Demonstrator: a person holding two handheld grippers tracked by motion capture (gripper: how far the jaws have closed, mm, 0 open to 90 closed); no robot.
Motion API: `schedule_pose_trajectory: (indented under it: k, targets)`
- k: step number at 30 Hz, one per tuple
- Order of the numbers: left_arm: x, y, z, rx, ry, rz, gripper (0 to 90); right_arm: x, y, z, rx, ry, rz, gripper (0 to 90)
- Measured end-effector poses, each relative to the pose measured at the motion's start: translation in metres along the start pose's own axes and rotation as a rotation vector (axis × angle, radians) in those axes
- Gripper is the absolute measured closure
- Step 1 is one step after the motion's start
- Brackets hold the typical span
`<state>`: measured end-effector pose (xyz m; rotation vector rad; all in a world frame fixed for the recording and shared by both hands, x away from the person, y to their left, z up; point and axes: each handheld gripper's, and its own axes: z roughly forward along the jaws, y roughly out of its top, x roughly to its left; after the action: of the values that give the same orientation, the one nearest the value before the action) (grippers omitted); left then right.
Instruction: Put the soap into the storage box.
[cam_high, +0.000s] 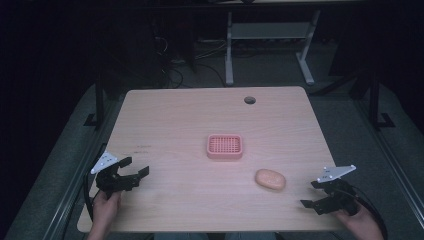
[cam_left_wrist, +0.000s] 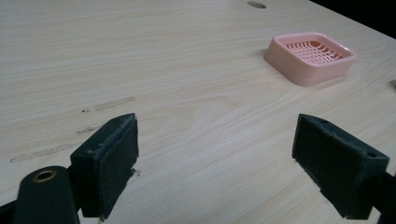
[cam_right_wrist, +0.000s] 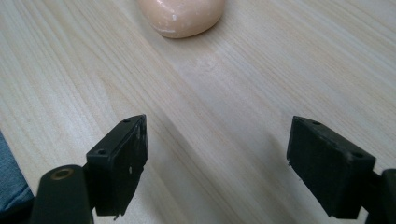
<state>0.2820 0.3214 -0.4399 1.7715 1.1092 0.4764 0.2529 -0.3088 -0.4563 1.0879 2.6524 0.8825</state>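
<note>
Grippers first: right gripper (cam_high: 316, 194) is sitting at the table's near right corner, jaws spread wide, nothing between them. In the right gripper view the same gripper (cam_right_wrist: 215, 168) is showing both black pads apart over bare wood, and the soap (cam_right_wrist: 181, 15) is lying ahead of the jaws, cut off by the top edge so just its lower part is visible. A whitish scuff is showing on the soap's front. A blue-grey patch is poking in at the bottom left corner of that view, too cropped to identify.

Left gripper (cam_high: 131, 168) is resting at the near left, jaws also spread, holding nothing. In the left gripper view it (cam_left_wrist: 215, 158) is pointing across bare wood toward the dish (cam_left_wrist: 309, 57), which is sitting well ahead and to the right, untouched. Right pad is being clipped by the frame edge. Faint grey smears are marking the wood left of the left pad.

From the high view, the soap (cam_high: 270, 179) is lying on the table (cam_high: 170, 120) near the right gripper, apart from it, and just near-right of the pink slotted dish (cam_high: 225, 146), which is sitting around mid-table, empty. A round hole (cam_high: 249, 100) is showing near the far edge. Hands are being cut off by the bottom edge. Background beyond the table is very dark; desk legs and cables are barely making it out.
</note>
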Motion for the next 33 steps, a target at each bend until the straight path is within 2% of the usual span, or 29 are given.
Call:
schedule_pose_trajectory:
  k: [2,10,14,16,19,24,26,27,33]
  targets:
    - [0.0,0.0,0.001,0.006,-0.004,0.011,14.3,-0.001,0.0,0.0,0.0,-0.002,-0.004,19.3]
    - [0.0,-0.001,0.001,0.011,-0.01,0.008,14.3,0.002,0.009,0.003,0.026,0.008,-0.006,16.0]
    - [-0.001,-0.001,-0.001,0.011,-0.007,0.004,14.3,0.006,0.028,0.004,0.038,0.0,-0.045,15.2]
    - [-0.002,-0.001,-0.002,0.006,-0.006,0.009,14.3,0.008,0.035,0.003,0.033,0.01,-0.06,15.1]
    - [-0.002,-0.001,-0.003,0.005,-0.003,0.013,14.3,0.009,0.042,0.004,0.035,0.011,-0.082,15.1]
    - [0.0,-0.002,-0.003,0.009,0.004,0.007,14.3,0.014,0.064,0.013,0.065,0.028,-0.138,15.1]
    - [0.0,-0.002,-0.003,0.009,0.005,0.006,14.3,0.016,0.068,0.015,0.074,0.036,-0.142,15.1]
    - [0.0,-0.001,-0.003,0.011,0.004,0.011,14.3,0.018,0.076,0.019,0.088,0.044,-0.164,15.1]
    - [-0.002,-0.002,-0.002,0.014,-0.003,0.016,14.3,0.019,0.09,0.028,0.105,0.055,-0.18,15.1]
